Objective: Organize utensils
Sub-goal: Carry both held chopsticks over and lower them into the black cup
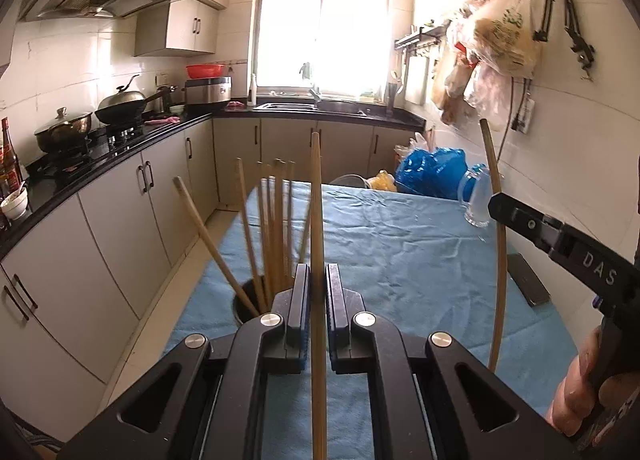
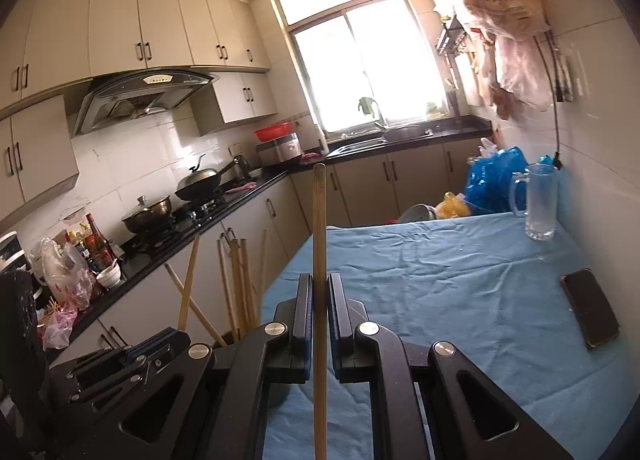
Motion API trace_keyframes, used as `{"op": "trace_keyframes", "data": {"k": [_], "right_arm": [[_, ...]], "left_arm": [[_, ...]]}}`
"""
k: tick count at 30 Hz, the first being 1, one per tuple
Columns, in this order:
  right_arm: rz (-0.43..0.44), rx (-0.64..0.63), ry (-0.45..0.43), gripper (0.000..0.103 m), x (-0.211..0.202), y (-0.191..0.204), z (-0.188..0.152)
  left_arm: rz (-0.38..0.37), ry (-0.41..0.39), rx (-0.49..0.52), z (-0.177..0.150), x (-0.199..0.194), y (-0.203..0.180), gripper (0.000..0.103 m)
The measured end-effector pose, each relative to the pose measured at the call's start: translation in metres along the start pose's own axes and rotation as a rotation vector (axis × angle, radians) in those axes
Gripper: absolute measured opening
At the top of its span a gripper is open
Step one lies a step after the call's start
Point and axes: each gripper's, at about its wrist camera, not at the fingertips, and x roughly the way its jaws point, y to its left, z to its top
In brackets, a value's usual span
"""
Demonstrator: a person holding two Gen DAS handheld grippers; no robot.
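Observation:
My left gripper [image 1: 318, 280] is shut on a wooden chopstick [image 1: 317, 200] that stands upright between the jaws. Just left of it a dark holder cup [image 1: 245, 306] at the blue tablecloth's left edge holds several chopsticks [image 1: 272, 220], leaning apart. My right gripper [image 2: 320, 292] is shut on a second chopstick [image 2: 319, 228], also upright. From the left wrist view the right gripper [image 1: 496, 206] shows at the right, with its chopstick [image 1: 498, 260] reaching down to the cloth. The holder's chopsticks [image 2: 236, 280] show left of the right gripper, beside the left gripper body [image 2: 120, 372].
A table with a blue cloth [image 2: 460, 300] fills the foreground. A glass mug [image 2: 540, 204] stands at its far right, a dark phone [image 2: 592, 308] lies near the right edge. Blue bags [image 2: 496, 176] sit behind the table. The kitchen counter with pots [image 1: 120, 108] runs along the left.

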Motion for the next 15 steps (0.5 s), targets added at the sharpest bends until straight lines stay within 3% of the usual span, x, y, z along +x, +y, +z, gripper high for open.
{"op": "trace_keyframes", "data": {"k": [15], "right_arm": [[0.059, -0.007, 0.024, 0.008, 0.055, 0.030, 0.013]], "left_arm": [[0.038, 0.002, -0.031, 0.024, 0.023, 0.040, 0.007]]}}
